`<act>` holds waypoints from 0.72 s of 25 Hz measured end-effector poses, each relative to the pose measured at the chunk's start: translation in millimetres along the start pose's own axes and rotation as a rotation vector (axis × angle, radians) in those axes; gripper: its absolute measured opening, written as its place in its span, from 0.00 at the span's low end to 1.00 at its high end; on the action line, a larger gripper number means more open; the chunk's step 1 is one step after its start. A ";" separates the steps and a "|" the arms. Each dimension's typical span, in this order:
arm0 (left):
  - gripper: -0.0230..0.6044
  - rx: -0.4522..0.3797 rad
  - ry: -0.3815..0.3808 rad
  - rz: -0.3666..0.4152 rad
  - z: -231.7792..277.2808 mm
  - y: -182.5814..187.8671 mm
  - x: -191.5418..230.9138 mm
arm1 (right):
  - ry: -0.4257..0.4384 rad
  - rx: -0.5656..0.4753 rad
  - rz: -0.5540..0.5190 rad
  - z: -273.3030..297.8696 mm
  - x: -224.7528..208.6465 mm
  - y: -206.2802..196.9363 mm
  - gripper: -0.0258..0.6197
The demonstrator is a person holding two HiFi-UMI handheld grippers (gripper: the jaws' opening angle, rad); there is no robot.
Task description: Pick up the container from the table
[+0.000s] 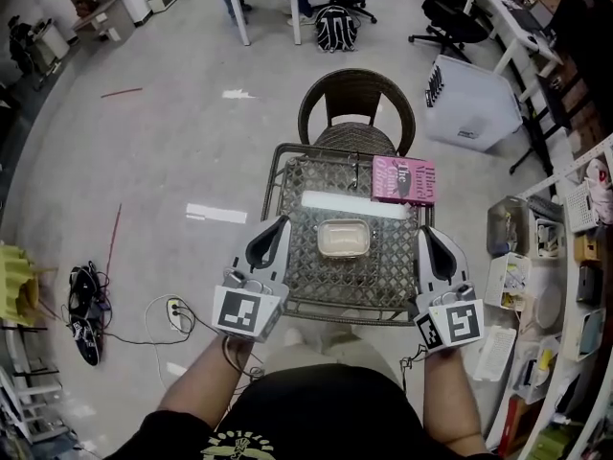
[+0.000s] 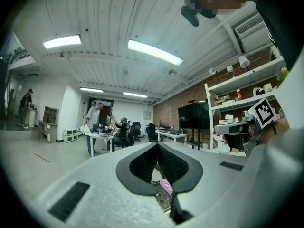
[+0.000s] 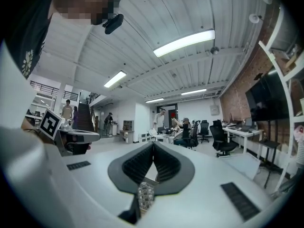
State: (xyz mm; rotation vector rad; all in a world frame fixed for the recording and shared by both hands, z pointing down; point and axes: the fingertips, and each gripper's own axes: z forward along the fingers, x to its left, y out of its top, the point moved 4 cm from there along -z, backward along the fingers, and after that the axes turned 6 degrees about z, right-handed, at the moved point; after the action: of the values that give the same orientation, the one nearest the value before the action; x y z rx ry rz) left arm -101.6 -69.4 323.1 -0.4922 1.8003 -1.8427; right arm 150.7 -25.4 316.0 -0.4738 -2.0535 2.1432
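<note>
Found the container [image 1: 344, 239] sitting flat near the middle of the table [image 1: 316, 290], just on the near side of a white strip [image 1: 356, 205]. Noted a pink box [image 1: 403, 179] at the far right corner, touching or just beside the strip's right end. Noted a chair [image 1: 353, 103] drawn up to the far side.

Held the left gripper [image 1: 277, 226] at the table's left edge, to the left of the container and apart from it. Held the right gripper [image 1: 426, 234] at the right edge, likewise apart from it, with the container between the two.

Read the left gripper view as jaws pressed together at the tips, gripping nothing. Glimpsed only table lattice and the pink box through the hollow behind the tips. Read the right gripper view the same way: tips together, nothing held, a scrap of lattice below.

Spotted shelves [image 1: 565, 257] crowded with small items to the right, and shoes [image 1: 84, 316] on the floor well to the left.
</note>
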 end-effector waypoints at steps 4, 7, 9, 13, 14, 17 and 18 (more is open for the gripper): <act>0.05 0.015 0.017 0.000 14.7 -5.6 -3.4 | 0.030 0.012 0.006 11.6 -13.7 -4.1 0.06; 0.05 0.027 0.030 -0.002 26.1 -10.5 -7.3 | 0.054 0.022 0.011 20.4 -24.2 -8.6 0.06; 0.05 0.037 0.041 -0.004 33.3 -13.2 -10.4 | 0.068 0.029 0.017 25.8 -32.1 -12.3 0.06; 0.05 0.048 0.066 -0.018 44.9 -17.4 -17.4 | 0.093 0.045 0.034 34.1 -46.8 -20.0 0.06; 0.05 0.053 0.074 -0.023 46.8 -19.3 -18.2 | 0.101 0.049 0.039 36.2 -49.2 -22.3 0.06; 0.05 0.092 0.104 -0.026 49.6 -30.2 -18.9 | 0.126 0.059 0.050 42.3 -53.8 -29.3 0.06; 0.05 0.103 0.110 -0.030 49.5 -34.1 -19.5 | 0.132 0.063 0.054 44.0 -54.7 -32.3 0.06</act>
State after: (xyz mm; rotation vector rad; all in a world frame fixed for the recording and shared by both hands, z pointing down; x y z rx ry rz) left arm -60.5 -98.3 361.5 -0.3881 1.7656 -2.0075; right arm 184.5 -82.2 356.2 -0.6502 -1.9189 2.1366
